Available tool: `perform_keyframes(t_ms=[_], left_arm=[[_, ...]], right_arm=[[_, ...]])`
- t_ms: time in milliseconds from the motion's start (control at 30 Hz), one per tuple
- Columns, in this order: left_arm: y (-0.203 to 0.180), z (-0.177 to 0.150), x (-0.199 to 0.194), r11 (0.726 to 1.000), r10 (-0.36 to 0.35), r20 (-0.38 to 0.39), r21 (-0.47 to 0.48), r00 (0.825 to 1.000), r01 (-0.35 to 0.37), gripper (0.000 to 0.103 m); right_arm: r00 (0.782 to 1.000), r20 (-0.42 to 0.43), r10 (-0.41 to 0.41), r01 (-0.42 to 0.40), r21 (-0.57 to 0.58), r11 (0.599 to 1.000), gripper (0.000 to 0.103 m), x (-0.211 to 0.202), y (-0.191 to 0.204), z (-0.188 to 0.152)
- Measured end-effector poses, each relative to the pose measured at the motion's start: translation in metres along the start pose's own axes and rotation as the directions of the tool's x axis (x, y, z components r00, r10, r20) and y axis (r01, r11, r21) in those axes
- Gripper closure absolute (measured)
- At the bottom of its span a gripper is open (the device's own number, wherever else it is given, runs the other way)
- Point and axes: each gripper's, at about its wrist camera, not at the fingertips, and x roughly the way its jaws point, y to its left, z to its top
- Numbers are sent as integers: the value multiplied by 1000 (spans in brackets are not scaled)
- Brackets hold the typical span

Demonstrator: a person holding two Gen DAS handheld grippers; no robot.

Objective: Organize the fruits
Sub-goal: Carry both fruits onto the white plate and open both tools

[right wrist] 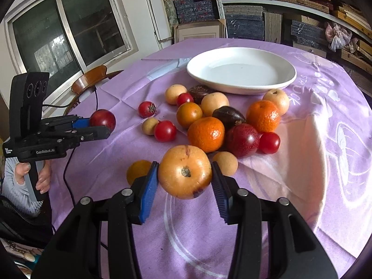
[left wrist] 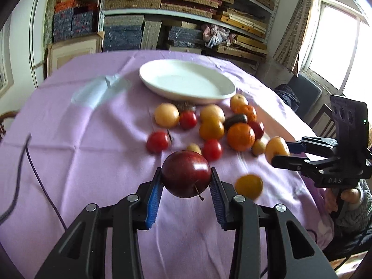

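A dark red apple (left wrist: 186, 174) sits pinched between the blue pads of the left gripper (left wrist: 186, 181), lifted above the lilac tablecloth (left wrist: 93, 151). The right gripper (right wrist: 185, 174) clamps a yellow-orange fruit (right wrist: 185, 171) (stem facing us). Loose fruits cluster before an empty white plate (right wrist: 241, 88).

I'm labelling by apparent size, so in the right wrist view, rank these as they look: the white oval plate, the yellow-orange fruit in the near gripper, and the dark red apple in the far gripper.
1. White oval plate
2. Yellow-orange fruit, enlarged by nearness to the camera
3. Dark red apple, partly hidden by the gripper
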Motion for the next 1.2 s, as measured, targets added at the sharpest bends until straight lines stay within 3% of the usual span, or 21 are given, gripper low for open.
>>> perform_keyframes(t_ms=[133, 233, 433, 667, 900, 1033, 1200], left_arm=[[-6, 52, 9, 999, 22, 20, 49, 1000, -23, 63], [-15, 92, 32, 996, 41, 42, 75, 998, -44, 63], [-19, 141, 111, 994, 102, 23, 47, 994, -103, 63], [-5, 155, 168, 990, 143, -33, 6, 989, -143, 63], [4, 150, 181, 985, 171, -40, 12, 984, -171, 62], [3, 149, 172, 982, 191, -5, 7, 982, -191, 37], [0, 152, 162, 976, 217, 25, 22, 976, -217, 36]], right_arm=[[995, 89, -44, 45, -10, 999, 59, -22, -16, 44], [986, 139, -92, 92, 12, 996, 59, -16, -38, 86], [987, 60, -152, 147, 75, 986, 59, 56, -84, 136], [987, -25, -160, 162, 96, 982, 59, 113, -107, 140], [986, -10, -168, 168, 92, 981, 58, 121, -114, 138], [983, 18, -181, 179, 76, 981, 51, 112, -110, 137], [984, 33, -177, 174, 81, 981, 51, 101, -108, 136]])
